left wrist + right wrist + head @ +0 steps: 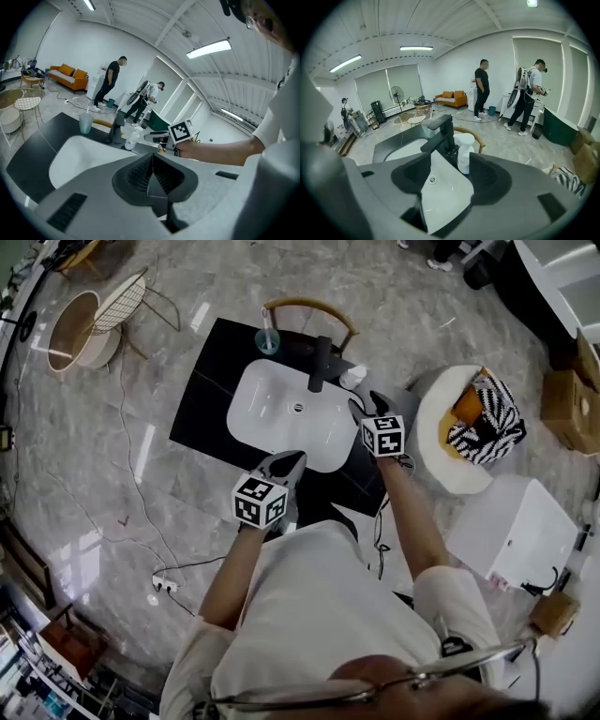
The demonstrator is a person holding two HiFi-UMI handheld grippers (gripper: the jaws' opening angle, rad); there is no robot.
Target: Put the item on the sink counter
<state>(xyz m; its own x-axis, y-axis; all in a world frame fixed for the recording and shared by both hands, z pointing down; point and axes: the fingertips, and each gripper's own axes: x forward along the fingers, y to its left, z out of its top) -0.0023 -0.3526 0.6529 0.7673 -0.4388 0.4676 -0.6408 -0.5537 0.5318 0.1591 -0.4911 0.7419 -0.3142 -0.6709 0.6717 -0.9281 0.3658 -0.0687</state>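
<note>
**A:** Bottle [465, 152]: how would it handle, do you reckon?

**B:** It's white plastic with a pump or spray head. I'd judge it light, stiff-walled and a little slick. It's not fragile, but it's tall and narrow enough to tip if nudged. Best taken round the body below the head, with the jaws square to its sides, never by the nozzle.

**A:** Start close in. How does the right gripper [450, 163] stand?

**B:** Its jaws are apart and nothing is pressed between the pads. Through the gap you see the white sink [255, 427]. The bottle is just past the tips, nearer the right-hand jaw, and as far as I can tell it isn't touched.

**A:** And the left gripper [152, 158]?

**B:** Its jaws are closed together on nothing. It's held over the near rim of the sink, well apart from the bottle.

**A:** Where exactly is the bottle?

**B:** Upright on the dark counter [202, 399] behind the sink, just beside the faucet [443, 130], on the person's right of it. From the head view, the right gripper's tips are near it.

**A:** So what of the task?

**B:** By my judgement the bottle is already on the counter. What's left is to draw clear without knocking it.

**A:** Anything farther off?

**B:** A cup [267, 340] at the counter's far edge, a chair [309, 307] behind that, and two people [482, 89] standing across the room.
</note>
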